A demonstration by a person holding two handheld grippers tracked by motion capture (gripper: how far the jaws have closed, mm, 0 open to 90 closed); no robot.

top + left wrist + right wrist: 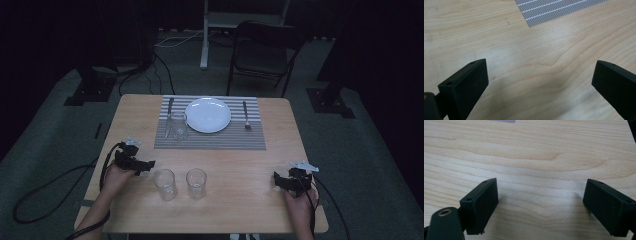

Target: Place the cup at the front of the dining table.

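Start of reach: left gripper (142, 165) and right gripper (280, 180), jaws apart, empty, flank two glasses (165, 184) on worktop (240, 165); next, close in.

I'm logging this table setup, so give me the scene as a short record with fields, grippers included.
surface: light wooden table
mat: grey striped placemat at the far side
on mat: round white plate, clear glass, metal fork, metal knife
near edge: two empty clear drinking glasses, one left of the other
left gripper: open, holding nothing
right gripper: open, holding nothing
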